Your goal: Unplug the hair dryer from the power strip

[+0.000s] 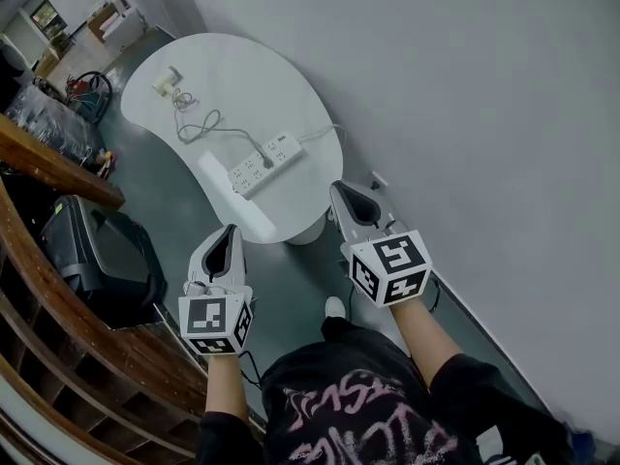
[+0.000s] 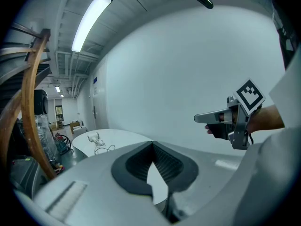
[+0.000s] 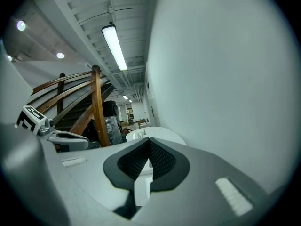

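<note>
At the far left end of the white table (image 1: 262,76) lies the hair dryer (image 1: 165,80). Its cord (image 1: 199,126) loops slack toward the near edge, so a pull at the plug should not drag it. The left tongs (image 1: 229,235) hang closed and empty short of the table, probably kept free to steady the strip. The power strip (image 1: 263,163) lies slantwise near that edge with the plug (image 1: 267,160) seated, within easy reach. The right tongs (image 1: 344,194), also closed on nothing, point toward it.

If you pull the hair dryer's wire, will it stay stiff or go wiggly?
Probably wiggly: the cord lies in loose curls on the table. Tugging it might drag the power strip along, since nothing seems to hold that down.
</note>
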A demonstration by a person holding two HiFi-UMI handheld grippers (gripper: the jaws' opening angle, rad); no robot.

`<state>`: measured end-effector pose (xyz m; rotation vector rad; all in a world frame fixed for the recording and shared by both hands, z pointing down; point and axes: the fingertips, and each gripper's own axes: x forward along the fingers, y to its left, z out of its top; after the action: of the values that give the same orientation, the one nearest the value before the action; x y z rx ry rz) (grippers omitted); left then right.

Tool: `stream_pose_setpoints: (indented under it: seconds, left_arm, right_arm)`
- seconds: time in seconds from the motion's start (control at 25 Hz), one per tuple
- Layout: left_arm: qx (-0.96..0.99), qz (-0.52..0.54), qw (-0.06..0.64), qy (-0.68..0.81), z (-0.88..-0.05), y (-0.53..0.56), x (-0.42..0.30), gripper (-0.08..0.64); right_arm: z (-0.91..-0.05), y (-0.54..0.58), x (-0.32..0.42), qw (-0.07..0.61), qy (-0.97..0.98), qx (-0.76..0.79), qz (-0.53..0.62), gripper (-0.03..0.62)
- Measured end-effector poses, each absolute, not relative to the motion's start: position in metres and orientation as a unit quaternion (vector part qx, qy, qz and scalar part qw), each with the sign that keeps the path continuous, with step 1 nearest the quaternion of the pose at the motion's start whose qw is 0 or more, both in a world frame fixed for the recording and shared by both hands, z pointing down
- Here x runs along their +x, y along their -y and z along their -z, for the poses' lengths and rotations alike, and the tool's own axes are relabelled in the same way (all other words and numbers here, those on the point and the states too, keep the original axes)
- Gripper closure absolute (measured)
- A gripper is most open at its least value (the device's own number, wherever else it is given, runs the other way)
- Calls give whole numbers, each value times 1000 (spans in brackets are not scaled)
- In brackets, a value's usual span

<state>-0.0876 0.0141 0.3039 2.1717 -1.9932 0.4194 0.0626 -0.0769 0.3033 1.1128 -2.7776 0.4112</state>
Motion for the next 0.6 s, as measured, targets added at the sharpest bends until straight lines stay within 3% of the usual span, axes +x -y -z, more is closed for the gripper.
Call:
stream_pose_setpoints:
  seconds: [0.6]
  left_arm:
    - [708, -149, 73, 687, -298, 10, -91, 559]
  right_arm:
    - [-303, 110, 53, 52, 927, 345, -141, 580]
